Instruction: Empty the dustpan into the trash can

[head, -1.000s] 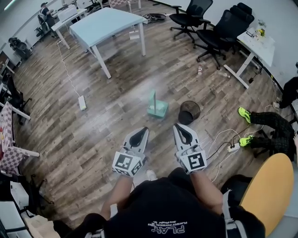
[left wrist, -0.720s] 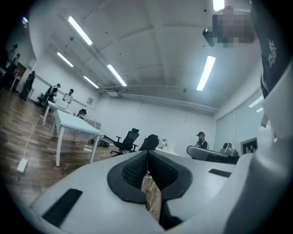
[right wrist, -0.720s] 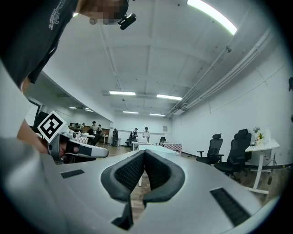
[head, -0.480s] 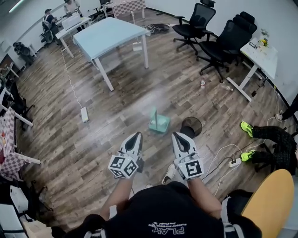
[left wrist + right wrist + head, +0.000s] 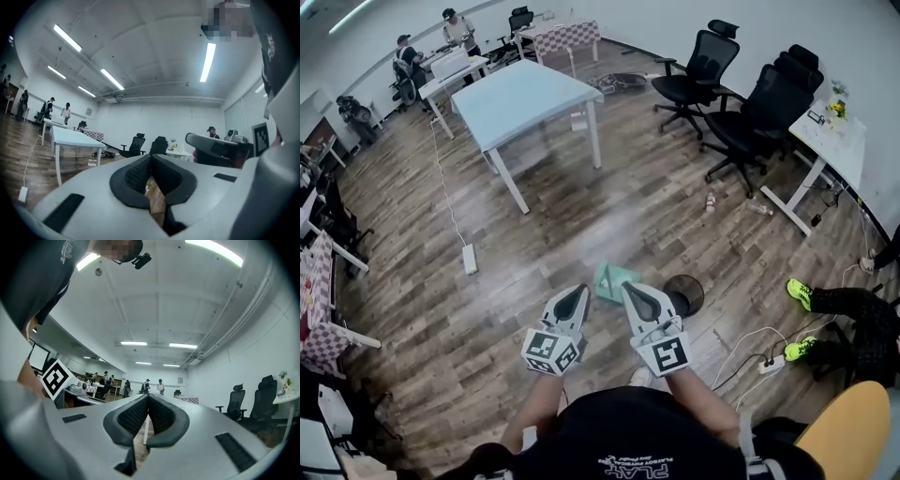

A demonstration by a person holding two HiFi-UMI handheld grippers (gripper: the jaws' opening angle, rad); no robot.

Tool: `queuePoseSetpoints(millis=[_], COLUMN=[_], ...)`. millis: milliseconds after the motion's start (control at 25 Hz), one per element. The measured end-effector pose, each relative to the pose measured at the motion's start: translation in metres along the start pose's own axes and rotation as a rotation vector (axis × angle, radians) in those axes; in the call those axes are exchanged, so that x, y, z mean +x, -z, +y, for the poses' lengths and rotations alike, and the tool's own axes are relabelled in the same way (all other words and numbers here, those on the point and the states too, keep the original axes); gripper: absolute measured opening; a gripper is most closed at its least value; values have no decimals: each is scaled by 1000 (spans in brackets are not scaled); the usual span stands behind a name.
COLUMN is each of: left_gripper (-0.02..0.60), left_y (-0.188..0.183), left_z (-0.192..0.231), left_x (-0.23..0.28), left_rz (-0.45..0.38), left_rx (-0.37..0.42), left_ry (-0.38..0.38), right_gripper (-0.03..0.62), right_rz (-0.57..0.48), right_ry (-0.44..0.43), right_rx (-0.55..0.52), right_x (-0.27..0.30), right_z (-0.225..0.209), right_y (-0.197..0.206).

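A teal dustpan [image 5: 607, 279] with an upright handle stands on the wood floor, partly hidden behind my gripper tips in the head view. Just right of it is a black round trash can [image 5: 686, 294]. My left gripper [image 5: 578, 292] and right gripper [image 5: 630, 289] are held side by side in front of me, pointing roughly level toward them. Both are shut and hold nothing. In the left gripper view the left gripper [image 5: 150, 157] has its dark pads meeting, with the right gripper [image 5: 216, 148] beside it. In the right gripper view the right gripper [image 5: 147, 397] is closed too. Neither gripper view shows the dustpan or the can.
A light blue table [image 5: 525, 98] stands ahead to the left. Black office chairs [image 5: 748, 112] and a white desk [image 5: 836, 131] are ahead to the right. A power strip [image 5: 470, 260] with its cable lies to the left. A seated person's green shoes [image 5: 801, 292] and another power strip [image 5: 769, 364] are near the can.
I have walked forward. The dustpan and trash can now lie closer, right at my gripper tips, and the dustpan is partly covered. Both grippers stay shut.
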State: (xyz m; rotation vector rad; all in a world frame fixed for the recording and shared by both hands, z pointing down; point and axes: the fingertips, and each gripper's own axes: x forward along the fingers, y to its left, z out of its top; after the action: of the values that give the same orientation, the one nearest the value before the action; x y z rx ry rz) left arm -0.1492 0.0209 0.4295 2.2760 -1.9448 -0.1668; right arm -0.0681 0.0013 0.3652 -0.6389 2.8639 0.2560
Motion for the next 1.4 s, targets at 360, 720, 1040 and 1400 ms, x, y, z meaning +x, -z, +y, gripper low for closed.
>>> queuePoseSetpoints(millis=[360, 720, 1040, 1400], left_gripper=[25, 25, 25, 25], left_y=[8, 10, 3, 5], left_z=[9, 43, 86, 128], left_x=[37, 63, 104, 145], left_rz=[36, 37, 68, 118], left_rx=[-11, -6, 75, 173], left_ry=[-22, -38, 69, 218], right_gripper=[23, 23, 23, 23], right_rz=[42, 86, 105, 163], right_ry=[6, 31, 78, 185], right_rx=[62, 63, 30, 17], right_x=[7, 34, 91, 149], right_z=[-43, -62, -72, -93], right_y=[30, 56, 71, 106])
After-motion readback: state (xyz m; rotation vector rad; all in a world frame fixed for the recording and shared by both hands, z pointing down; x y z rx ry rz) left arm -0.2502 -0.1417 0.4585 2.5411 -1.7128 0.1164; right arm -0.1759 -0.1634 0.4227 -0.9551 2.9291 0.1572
